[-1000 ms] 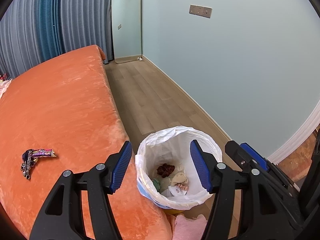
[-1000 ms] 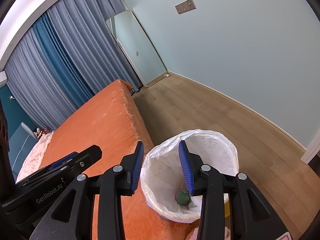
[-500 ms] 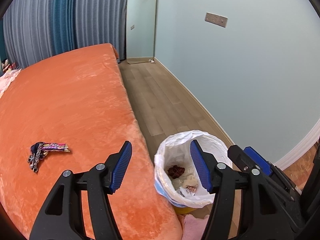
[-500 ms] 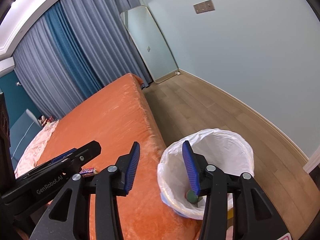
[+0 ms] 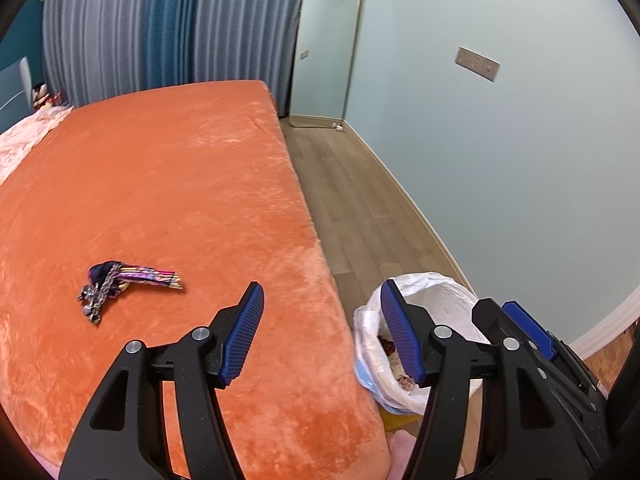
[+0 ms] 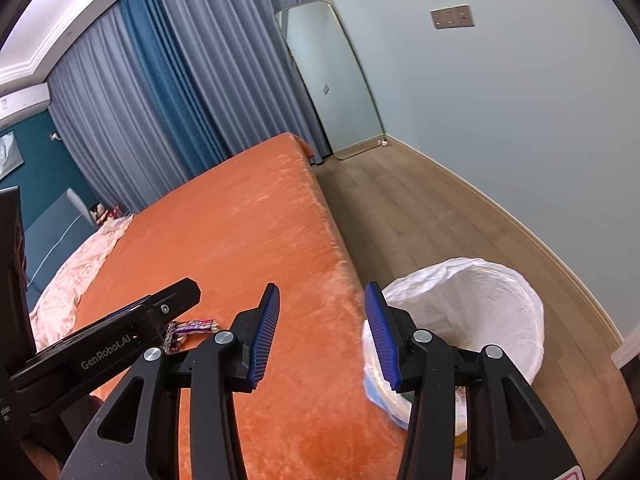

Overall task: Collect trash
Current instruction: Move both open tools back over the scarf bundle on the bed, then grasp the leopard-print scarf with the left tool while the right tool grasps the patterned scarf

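A crumpled purple and dark wrapper (image 5: 120, 284) lies on the orange bed (image 5: 168, 184), left of my left gripper (image 5: 322, 332), which is open and empty above the bed's near corner. A bin with a white liner (image 5: 424, 292) stands on the floor beside the bed and holds several scraps. My right gripper (image 6: 322, 336) is open and empty over the bed edge, next to the bin (image 6: 480, 296). The wrapper (image 6: 188, 330) shows partly behind the left gripper's body in the right wrist view.
A wood floor (image 5: 360, 208) runs between the bed and the pale wall. A tall mirror (image 5: 324, 52) leans at the far corner. Curtains (image 6: 160, 92) hang behind the bed. A pink quilt (image 6: 76, 276) lies at the bed's far left.
Both grippers have swung left, from over the bin to over the bed's corner. The wrapper now sits closer to the left gripper. Both stay open and empty.
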{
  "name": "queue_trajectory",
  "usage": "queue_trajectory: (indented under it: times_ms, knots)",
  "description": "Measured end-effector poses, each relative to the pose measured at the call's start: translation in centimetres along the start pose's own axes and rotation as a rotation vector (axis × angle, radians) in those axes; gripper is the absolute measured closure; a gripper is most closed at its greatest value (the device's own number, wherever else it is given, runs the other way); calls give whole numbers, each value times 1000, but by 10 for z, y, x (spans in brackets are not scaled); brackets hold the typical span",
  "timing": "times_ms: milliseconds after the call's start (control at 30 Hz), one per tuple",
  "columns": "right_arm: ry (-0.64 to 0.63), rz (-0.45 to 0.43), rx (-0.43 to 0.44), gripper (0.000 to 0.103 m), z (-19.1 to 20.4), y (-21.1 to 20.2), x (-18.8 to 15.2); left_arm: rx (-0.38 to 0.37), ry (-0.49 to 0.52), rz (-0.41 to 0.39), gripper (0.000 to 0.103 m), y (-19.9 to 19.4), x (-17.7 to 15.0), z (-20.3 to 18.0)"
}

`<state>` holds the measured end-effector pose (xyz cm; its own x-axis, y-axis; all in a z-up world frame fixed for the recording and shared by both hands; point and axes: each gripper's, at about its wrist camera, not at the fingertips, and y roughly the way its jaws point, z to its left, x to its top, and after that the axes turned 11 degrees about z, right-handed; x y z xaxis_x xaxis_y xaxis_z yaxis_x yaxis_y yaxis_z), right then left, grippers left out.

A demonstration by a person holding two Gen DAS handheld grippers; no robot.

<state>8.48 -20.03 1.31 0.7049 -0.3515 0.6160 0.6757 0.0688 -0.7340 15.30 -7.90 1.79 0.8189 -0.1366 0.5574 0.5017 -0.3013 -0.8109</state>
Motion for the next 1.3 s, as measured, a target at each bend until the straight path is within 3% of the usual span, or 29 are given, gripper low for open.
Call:
queue_trajectory:
  times_ms: [500, 833, 1100, 1300]
  knots:
    - [-126, 52, 21, 56, 70, 27, -7, 34, -149, -12, 45, -14, -6, 88]
    - [-224, 105, 30, 56, 127, 58, -23, 77, -271, -2, 44, -14, -20, 170]
    - [-294, 176, 57, 54, 180, 105, -40, 146, -373, 20, 31, -3, -39, 252]
    - [-344, 244, 70, 52, 213, 157, -53, 197, -446, 89, 31, 29, -53, 314]
